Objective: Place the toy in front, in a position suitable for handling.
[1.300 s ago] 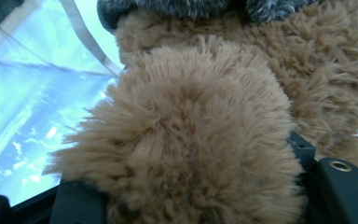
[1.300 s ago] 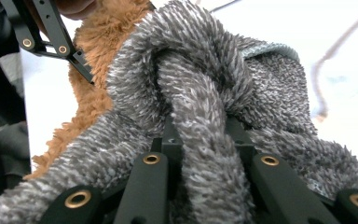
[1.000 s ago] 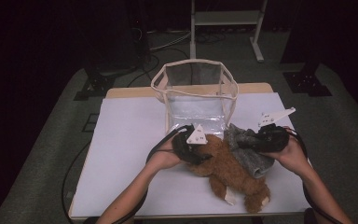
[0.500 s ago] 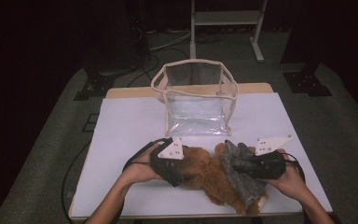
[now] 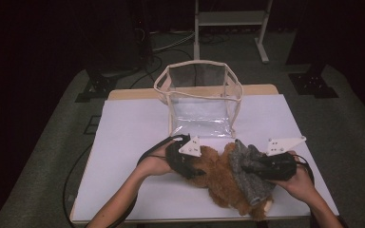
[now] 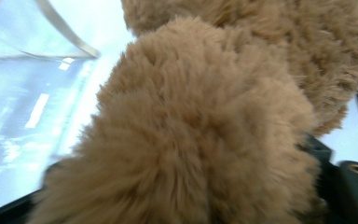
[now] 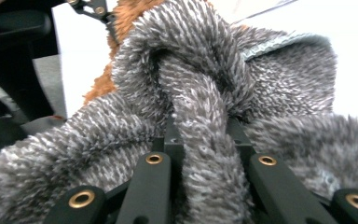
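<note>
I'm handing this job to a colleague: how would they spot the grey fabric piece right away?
Start at the clear bag standing at the back of the white table; just in front of it lies a brown plush toy. The grey fuzzy garment is draped over the toy's right side, a fold pinched in the right gripper. Its speckled grey pile sets it apart from the tan fur.

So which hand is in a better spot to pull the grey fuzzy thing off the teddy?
Probably the right. Its tool is already shut on a fold of the grey fuzzy garment, while the left tool is pressed into the teddy fur.
</note>
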A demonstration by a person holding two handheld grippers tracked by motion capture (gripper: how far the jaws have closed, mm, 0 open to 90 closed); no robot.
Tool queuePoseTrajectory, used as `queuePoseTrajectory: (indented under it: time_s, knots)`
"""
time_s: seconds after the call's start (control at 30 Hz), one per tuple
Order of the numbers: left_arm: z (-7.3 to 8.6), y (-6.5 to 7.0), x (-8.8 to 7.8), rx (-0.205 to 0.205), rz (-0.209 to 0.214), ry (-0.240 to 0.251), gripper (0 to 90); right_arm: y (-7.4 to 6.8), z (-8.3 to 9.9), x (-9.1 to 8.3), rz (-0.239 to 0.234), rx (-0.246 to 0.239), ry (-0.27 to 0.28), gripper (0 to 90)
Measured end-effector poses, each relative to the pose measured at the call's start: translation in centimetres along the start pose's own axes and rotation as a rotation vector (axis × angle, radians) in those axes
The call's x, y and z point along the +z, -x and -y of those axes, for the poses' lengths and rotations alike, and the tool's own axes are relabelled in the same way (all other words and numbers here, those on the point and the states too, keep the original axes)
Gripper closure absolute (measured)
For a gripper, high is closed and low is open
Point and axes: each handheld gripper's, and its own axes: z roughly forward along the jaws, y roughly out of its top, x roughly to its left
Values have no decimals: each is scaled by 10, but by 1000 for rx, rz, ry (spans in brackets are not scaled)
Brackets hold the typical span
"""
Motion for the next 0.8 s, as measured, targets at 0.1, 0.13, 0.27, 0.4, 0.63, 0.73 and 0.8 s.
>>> queuePoseTrajectory:
  time_s: [0.1, 0.13, 0.27, 0.4, 0.63, 0.73, 0.8]
  knots:
    - [-1, -4, -8, 0, -76, -15, 346, 9, -14, 2, 16, -11, -1, 756]
    - [0, -6, -12, -2, -100, -25, 346, 12, -19, 3, 17, -16, -4, 756]
    - [11, -14, -32, -28, -267, -36, 346, 29, -49, 15, 20, -41, -24, 756]
    - [34, -10, -39, -84, -300, -4, 340, 49, -73, 33, -3, -30, -26, 755]
    - [63, 18, -59, -135, -204, 77, 276, 46, -76, 67, -86, -33, -109, 753]
    - [69, 22, -70, -149, -129, 117, 190, 30, -69, 64, -132, -57, -102, 755]
    - [70, 18, -78, -189, -101, 143, 110, 17, -65, 59, -156, -76, -94, 756]
